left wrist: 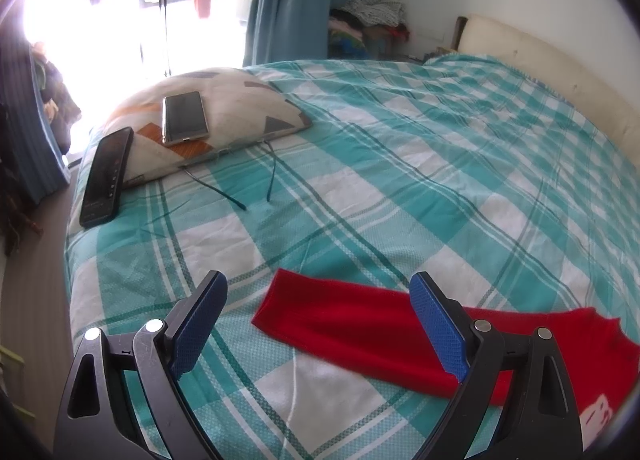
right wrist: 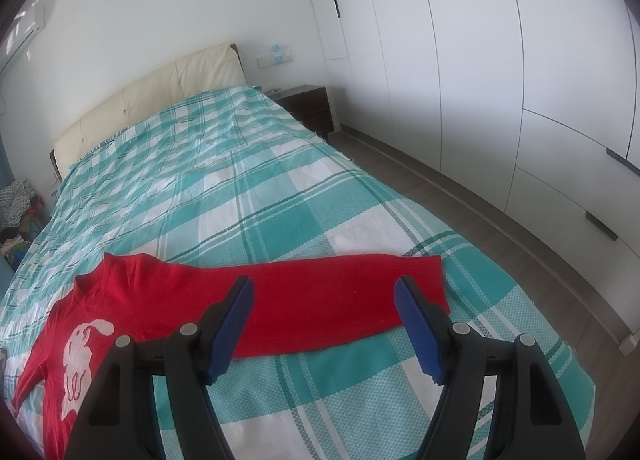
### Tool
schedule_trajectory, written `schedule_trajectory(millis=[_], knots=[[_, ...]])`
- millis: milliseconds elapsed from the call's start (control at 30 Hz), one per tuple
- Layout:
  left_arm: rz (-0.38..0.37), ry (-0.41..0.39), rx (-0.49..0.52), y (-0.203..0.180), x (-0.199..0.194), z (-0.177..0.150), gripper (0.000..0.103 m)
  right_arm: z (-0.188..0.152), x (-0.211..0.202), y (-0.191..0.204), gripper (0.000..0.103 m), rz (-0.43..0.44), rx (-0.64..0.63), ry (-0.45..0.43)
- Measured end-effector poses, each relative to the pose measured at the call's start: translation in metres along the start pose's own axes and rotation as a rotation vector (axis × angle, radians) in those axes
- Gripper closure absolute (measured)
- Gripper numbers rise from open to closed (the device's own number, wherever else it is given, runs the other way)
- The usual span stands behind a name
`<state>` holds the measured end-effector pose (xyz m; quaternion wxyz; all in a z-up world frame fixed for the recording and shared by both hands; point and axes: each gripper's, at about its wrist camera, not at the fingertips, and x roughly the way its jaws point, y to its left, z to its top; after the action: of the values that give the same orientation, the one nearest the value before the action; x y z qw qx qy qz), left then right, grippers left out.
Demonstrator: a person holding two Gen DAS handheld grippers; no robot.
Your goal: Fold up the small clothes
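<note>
Far left on the bed [left wrist: 400, 164]: pillow [left wrist: 224, 116] carrying a phone [left wrist: 185, 117], a second phone [left wrist: 106, 176] beside it. Near centre: red sweater [right wrist: 280, 300] laid flat, both sleeves stretched outward. Left hand-held gripper [left wrist: 320, 324] spread above the left sleeve [left wrist: 340, 316]; right hand-held gripper [right wrist: 324, 320] spread above the right sleeve [right wrist: 360, 292], neither pinching. Probably folding not yet begun; next, likely a pinch on each cuff, drawn inward.

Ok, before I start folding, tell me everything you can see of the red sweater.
The red sweater lies flat and unfolded on the teal-and-white checked bedspread, both sleeves spread out sideways. It looks like a soft knit, long-sleeved, with a raised neck and a white cartoon figure on the chest. One sleeve, with a ribbed cuff, lies under the open right gripper; the other under the open left gripper. Neither gripper holds it.
</note>
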<state>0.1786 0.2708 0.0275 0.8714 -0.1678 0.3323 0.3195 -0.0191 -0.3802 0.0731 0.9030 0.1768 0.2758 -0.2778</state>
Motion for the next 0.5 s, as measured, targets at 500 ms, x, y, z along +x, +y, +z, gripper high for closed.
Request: schedule_trajectory(millis=[500], knots=[[0.002, -0.007, 0.004, -0.0011, -0.0013, 0.0002, 0.009, 0.0002, -0.0004, -0.0007, 0.031, 0.000, 0.003, 0.001]])
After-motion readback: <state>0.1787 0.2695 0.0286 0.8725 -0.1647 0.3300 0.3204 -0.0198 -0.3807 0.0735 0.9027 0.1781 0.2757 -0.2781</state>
